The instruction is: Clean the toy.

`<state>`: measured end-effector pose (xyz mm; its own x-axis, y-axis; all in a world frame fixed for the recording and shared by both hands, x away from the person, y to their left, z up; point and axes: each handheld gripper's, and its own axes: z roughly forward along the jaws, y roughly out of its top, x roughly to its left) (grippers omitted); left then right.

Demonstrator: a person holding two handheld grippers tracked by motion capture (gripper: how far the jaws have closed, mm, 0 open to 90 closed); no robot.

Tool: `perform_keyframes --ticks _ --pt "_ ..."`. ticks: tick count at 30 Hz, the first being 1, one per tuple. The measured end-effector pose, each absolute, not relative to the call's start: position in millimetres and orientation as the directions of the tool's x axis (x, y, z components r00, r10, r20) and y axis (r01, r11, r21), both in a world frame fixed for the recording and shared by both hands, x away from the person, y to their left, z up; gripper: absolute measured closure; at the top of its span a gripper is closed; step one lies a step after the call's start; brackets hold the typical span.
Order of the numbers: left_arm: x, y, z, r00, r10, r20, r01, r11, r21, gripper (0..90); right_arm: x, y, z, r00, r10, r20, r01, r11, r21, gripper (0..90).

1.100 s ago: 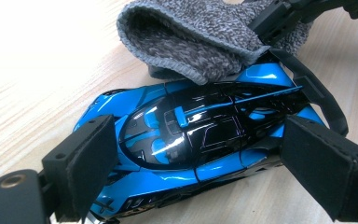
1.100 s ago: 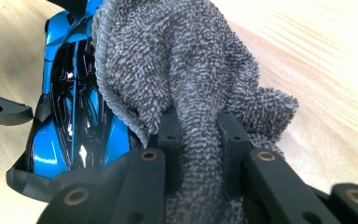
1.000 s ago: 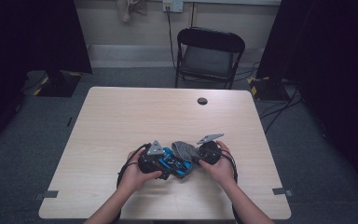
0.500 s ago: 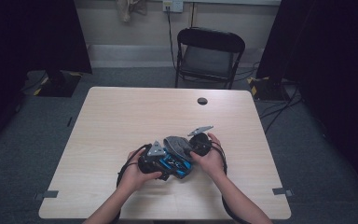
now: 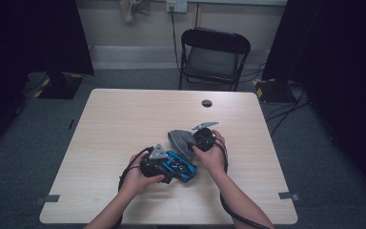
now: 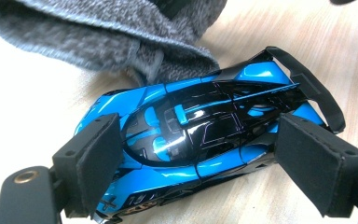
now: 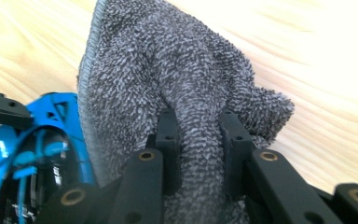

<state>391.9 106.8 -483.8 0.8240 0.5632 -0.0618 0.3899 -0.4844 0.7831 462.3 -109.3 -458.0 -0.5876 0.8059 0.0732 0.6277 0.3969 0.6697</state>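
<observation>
Cloth drawn back from the toy car

The right gripper (image 7: pixel 193 135), jaws pinched shut on a fold of the grey cloth (image 7: pixel 177 70), has moved up and away from the person over the last second, peeling the cloth off the blue toy car (image 6: pixel 200 135). Beside it, the left gripper (image 6: pixel 214 168) straddles the car, jaws wide at nose and tail, seemingly steadying it for wiping.

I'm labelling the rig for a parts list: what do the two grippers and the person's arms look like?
Both grippers are black. The left gripper has two broad, flat jaws faced with dark pads, and brass-coloured rivets at the joints. The right gripper has narrower black jaws and the same rivets. In the high view each carries a grey three-cornered plate on top and trails a black cable. The forearms are bare, with no sleeves visible.
</observation>
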Motion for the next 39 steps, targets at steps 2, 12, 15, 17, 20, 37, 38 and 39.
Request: perform_keyframes --ticks 2,12,15,17,20,37,38,39 --pt "392 107 -484 0.824 0.563 -0.062 0.39 -0.485 0.783 15.0 461 -115 -457 -0.583 0.809 0.072 0.628 0.393 0.671 73.6" --pt "392 107 -484 0.824 0.564 -0.062 0.391 -0.485 0.782 15.0 460 -142 -452 -0.537 0.841 0.062 0.636 0.355 0.685 73.2" --pt "392 107 -484 0.824 0.563 -0.062 0.391 -0.486 0.782 15.0 461 -147 -451 -0.525 0.848 0.072 0.641 0.338 0.689 72.7" --pt "392 107 -484 0.824 0.563 -0.063 0.391 -0.485 0.782 15.2 461 -148 -452 -0.515 0.855 0.062 0.648 0.341 0.681 72.6" --pt "393 108 -484 0.824 0.563 -0.066 0.392 -0.482 0.783 15.3 461 -151 -455 -0.508 0.86 0.058 0.652 0.339 0.678 72.6" --pt "393 109 -484 0.819 0.57 -0.068 0.401 -0.484 0.778 15.2 430 -172 -470 -0.593 0.805 -0.003 0.618 0.457 0.64 51.9" --pt "393 109 -484 0.819 0.569 -0.067 0.401 -0.485 0.777 15.2 429 -172 -470 -0.601 0.799 -0.001 0.611 0.46 0.644 48.1" --pt "393 109 -484 0.819 0.569 -0.067 0.401 -0.486 0.777 15.2 428 -173 -469 -0.606 0.795 -0.004 0.603 0.463 0.649 45.1"
